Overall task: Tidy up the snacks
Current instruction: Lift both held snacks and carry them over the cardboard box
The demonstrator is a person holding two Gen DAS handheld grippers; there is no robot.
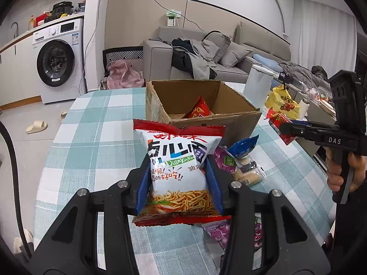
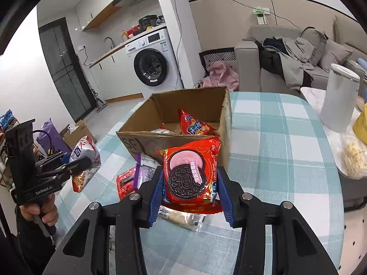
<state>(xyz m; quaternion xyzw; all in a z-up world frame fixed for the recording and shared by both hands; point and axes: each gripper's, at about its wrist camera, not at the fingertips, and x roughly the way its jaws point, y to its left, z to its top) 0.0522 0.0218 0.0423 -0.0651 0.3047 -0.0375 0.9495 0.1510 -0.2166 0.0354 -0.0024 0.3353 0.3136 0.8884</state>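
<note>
On the bench (image 1: 96, 123), with its blue and white checked cloth, I see an open box (image 1: 231, 116) in the middle. My left claw (image 1: 180, 181) is closed tight on a white noodle bag (image 1: 179, 160) with red ends, and its blue pads (image 1: 143, 183) press on both sides of the bag. The bag is up off the cloth, just in front of the box. My right claw (image 2: 191, 183) is closed tight on a red cookie pack (image 2: 190, 176) with a big dark cookie on it. That pack is also up in the air, right in front of the box's near wall. Inside the box a red bag (image 2: 195, 125) leans up against the wall, and something pale lies beside it. I cannot tell what that is. On the cloth near the box lie a purple pack (image 1: 223, 160), a blue pack (image 1: 243, 146) and a clear pack (image 1: 247, 171) with pale cakes, all close together. Another purple pack (image 1: 218, 231) lies under my left claw. A clear wrapper (image 2: 181, 217) lies under my right claw. A white can (image 2: 339, 96) stands off to the right side.
</note>
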